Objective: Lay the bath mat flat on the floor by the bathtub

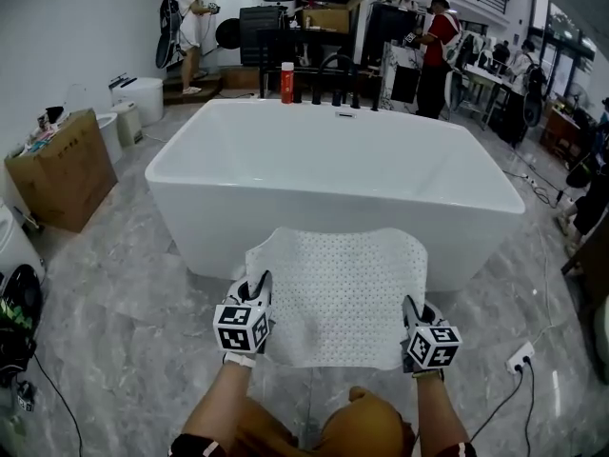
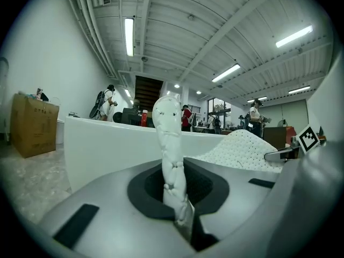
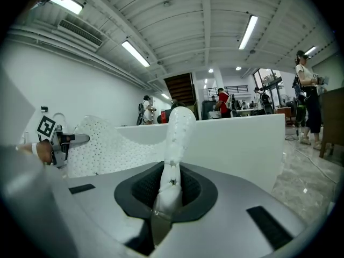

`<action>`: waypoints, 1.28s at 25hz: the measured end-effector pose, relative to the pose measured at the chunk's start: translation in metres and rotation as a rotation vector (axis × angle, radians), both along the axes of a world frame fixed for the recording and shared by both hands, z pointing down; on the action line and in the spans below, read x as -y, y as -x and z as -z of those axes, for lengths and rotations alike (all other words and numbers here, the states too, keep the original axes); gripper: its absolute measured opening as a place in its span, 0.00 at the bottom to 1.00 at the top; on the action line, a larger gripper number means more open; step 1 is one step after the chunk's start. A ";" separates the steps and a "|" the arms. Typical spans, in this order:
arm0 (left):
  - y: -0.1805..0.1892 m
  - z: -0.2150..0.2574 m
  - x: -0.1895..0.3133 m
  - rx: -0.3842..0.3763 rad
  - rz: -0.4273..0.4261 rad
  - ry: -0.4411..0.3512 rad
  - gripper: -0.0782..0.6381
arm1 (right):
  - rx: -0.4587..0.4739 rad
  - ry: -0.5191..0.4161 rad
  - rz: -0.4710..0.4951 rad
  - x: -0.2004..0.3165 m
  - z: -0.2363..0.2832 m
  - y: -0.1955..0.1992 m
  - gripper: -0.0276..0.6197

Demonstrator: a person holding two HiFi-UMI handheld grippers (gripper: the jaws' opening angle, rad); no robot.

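White mat: the perforated white rubber bath mat [image 1: 338, 293] is spread open just in front of the bathtub, far edge near the tub's wall, near corners held by the two grippers; I cannot tell whether any part rests on the floor
Left gripper [image 1: 260, 286]: at the mat's near-left corner; its grey fingers [image 2: 97, 214] are closed narrow on a bunched strip of mat edge [image 2: 167, 144] that stands up between them
Right gripper [image 1: 411, 307]: at the near-right corner; its grey fingers [image 3: 258, 208] are likewise pinched on a fold of mat [image 3: 174, 144]
Bathtub: large white rectangular freestanding tub [image 1: 190, 222], beyond the mat
Floor: grey marbled tiles [image 1: 114, 284]
Around: brown cardboard box [image 1: 62, 169] left of the tub, red bottle [image 1: 287, 82] behind its far rim, white socket block [image 1: 520, 357] with a cable on the floor at right, people standing in the background
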State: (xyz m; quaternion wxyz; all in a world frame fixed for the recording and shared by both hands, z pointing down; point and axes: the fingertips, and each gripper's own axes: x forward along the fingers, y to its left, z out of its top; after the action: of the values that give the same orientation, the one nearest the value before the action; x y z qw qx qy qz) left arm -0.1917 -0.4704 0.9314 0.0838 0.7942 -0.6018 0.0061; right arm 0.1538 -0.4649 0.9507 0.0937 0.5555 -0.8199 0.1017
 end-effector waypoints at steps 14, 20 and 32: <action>-0.013 -0.056 0.019 0.057 0.003 0.079 0.16 | -0.020 0.060 0.007 0.021 -0.061 -0.016 0.12; -0.024 -0.088 0.022 0.066 0.002 0.118 0.16 | -0.023 0.097 0.010 0.025 -0.100 -0.024 0.12; -0.053 -0.161 0.043 0.119 -0.029 0.238 0.16 | -0.025 0.202 -0.007 0.038 -0.192 -0.042 0.12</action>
State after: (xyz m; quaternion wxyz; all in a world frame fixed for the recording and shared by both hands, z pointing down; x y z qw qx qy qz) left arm -0.1389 -0.5139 1.0927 0.1414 0.7854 -0.5892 0.1260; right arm 0.1958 -0.5031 1.1424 0.1592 0.5474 -0.8023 0.1770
